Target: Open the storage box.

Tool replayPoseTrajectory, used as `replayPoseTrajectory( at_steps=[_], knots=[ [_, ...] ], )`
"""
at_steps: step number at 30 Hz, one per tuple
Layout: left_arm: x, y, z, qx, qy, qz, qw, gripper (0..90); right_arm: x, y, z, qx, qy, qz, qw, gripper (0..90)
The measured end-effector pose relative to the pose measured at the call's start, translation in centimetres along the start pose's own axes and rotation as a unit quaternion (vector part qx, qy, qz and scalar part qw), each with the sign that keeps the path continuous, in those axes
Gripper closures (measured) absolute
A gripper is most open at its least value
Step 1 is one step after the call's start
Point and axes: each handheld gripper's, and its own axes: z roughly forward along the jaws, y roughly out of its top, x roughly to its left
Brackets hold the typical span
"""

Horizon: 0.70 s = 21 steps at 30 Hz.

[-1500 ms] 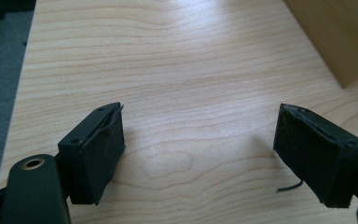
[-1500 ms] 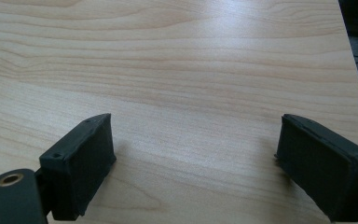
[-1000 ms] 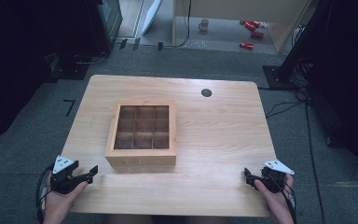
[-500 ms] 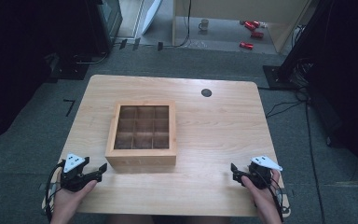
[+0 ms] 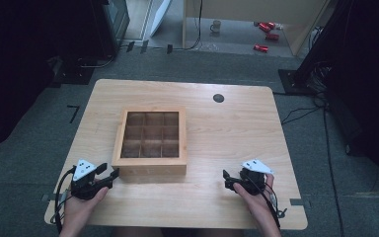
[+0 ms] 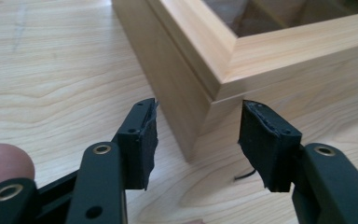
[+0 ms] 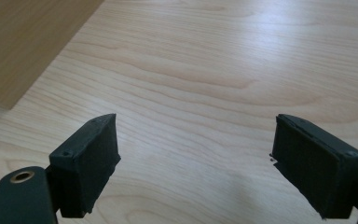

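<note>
While I hold both tongs low over the near edge of the table [image 5: 227, 123], the high view shows the wooden box [image 5: 150, 143] of nine compartments sitting between them, my left gripper [image 5: 109, 174] just at its near left corner and my right gripper [image 5: 228, 180] well apart to the right; a dark round hole [image 5: 218, 98] marks the far side. Left gripper view: my jaws, just narrowed, stand partly apart with nothing pinched, the box corner [image 6: 214, 93] directly ahead, blocking the way. Right gripper view: my jaws gape wide over bare wood, the box side [image 7: 23, 42] off at upper left.
</note>
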Motion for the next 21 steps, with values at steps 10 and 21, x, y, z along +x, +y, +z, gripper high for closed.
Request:
replayPoseTrajectory(
  at_steps=[10, 21],
  knots=[
    [0.0, 0.4, 0.2, -0.007, -0.036, 0.007, 0.9993, 54.9, 2.6, 1.6, 0.5, -0.009, 0.016, -0.012, 0.9998, 14.4],
    [-0.1, 0.7, 0.3, -0.007, -0.039, 0.016, 0.9991, 54.4, 5.7, 2.8, 1.1, -0.016, 0.041, -0.026, 0.9987, 14.4]
  ],
)
